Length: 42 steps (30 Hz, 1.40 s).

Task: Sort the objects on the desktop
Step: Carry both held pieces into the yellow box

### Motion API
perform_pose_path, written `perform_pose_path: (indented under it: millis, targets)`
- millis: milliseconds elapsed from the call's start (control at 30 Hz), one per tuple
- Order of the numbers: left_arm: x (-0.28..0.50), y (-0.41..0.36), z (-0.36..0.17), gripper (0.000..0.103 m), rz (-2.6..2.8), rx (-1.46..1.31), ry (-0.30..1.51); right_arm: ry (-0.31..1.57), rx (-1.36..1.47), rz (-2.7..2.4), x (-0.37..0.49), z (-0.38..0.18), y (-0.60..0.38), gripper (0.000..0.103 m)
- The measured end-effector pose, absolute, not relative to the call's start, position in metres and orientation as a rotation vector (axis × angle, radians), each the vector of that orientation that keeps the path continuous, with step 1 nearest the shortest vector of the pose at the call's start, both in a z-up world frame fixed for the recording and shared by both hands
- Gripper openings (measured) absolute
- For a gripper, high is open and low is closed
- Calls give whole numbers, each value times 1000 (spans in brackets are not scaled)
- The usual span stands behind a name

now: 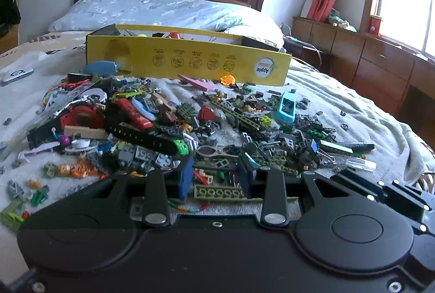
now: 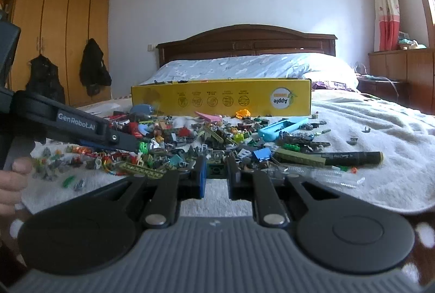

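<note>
Right tongs [image 2: 216, 170] near towel edge [image 2: 339, 207], shut.

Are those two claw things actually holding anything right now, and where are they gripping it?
The right gripper pinches a small dark green brick by its two sides. Whether the left gripper grips anything cannot be told.

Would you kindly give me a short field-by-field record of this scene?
surface: white towel on a bed
pile: mixed toy bricks and small items
container: yellow box, behind the pile
marker: black marker, at the pile's right edge
right gripper: jaws shut on a small dark brick
left gripper: jaws partly apart over an olive plate; grip unclear
</note>
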<state>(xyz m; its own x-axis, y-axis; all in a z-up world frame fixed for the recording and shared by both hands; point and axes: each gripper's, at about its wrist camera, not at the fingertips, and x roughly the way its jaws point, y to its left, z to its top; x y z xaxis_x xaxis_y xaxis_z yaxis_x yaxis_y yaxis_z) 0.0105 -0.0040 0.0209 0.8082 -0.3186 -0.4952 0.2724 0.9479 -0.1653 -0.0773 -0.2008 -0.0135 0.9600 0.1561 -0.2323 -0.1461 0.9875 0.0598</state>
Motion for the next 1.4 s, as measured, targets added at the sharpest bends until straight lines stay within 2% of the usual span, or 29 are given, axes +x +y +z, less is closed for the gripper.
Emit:
perform_pose_path:
  millis: [400,633,1400]
  targets:
    - [33,-10,14,33,-343,-104,554,286,39,113,-66,-19,-206,18]
    - [53,-13,21,33,-338,-70,533,270,10,109,-46,1,-214,18]
    - [227,11,81,33,-225,45,417,382,44,132,148,74,-264,18]
